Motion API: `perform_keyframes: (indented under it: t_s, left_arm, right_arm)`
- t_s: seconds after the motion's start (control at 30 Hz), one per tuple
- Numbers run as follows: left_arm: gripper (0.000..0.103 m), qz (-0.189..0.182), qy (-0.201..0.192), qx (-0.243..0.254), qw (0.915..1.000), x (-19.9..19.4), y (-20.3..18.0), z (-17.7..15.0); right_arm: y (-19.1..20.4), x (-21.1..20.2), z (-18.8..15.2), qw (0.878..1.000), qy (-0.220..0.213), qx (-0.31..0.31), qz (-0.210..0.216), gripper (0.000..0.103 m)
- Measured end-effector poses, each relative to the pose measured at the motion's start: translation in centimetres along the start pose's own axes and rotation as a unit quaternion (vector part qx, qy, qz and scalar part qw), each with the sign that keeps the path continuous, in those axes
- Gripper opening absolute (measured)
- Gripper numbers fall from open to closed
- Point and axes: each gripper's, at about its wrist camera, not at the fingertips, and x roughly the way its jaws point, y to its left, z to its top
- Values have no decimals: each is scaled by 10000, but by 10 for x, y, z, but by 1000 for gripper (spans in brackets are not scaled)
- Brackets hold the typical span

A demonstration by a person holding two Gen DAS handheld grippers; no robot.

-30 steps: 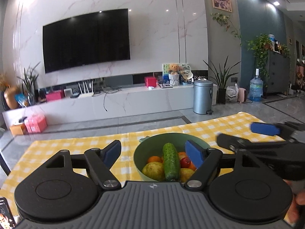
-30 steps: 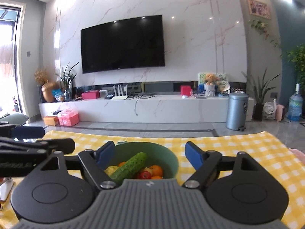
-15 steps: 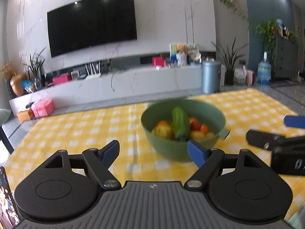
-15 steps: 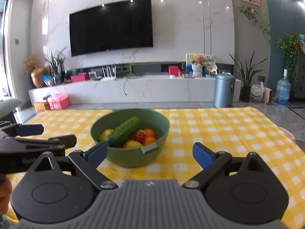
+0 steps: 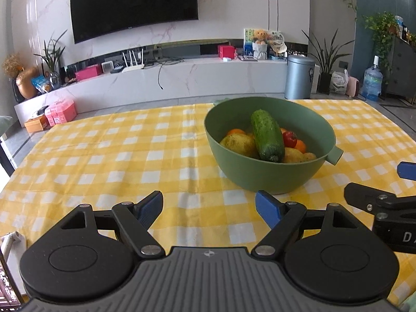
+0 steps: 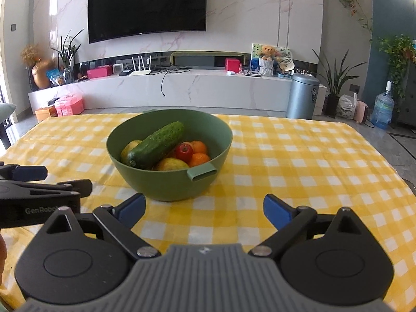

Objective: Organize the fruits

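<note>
A green bowl stands on a yellow checked tablecloth. In it a cucumber lies across yellow fruits, oranges and a small red fruit. My left gripper is open above the cloth, just in front of the bowl and slightly to its left. My right gripper is open wide in front of the bowl. Neither holds anything.
The cloth's far edge lies just behind the bowl, with grey floor, a white TV bench and a metal bin beyond. A dark flat object sits at the near left table edge. Bare cloth stretches left and right of the bowl.
Both grippers have sunk and tipped down, so the bowl now shows beyond the fingertips instead of between them. The right jaws have spread wider.
</note>
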Motion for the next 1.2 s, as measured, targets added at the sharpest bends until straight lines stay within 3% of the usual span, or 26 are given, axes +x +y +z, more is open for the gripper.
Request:
perform_keyframes:
  t_s: [1.2]
  left_arm:
    - [95, -126, 158, -13, 9998, 2, -1, 0]
  right_arm:
    - [3, 2, -2, 10000, 61, -29, 13, 94]
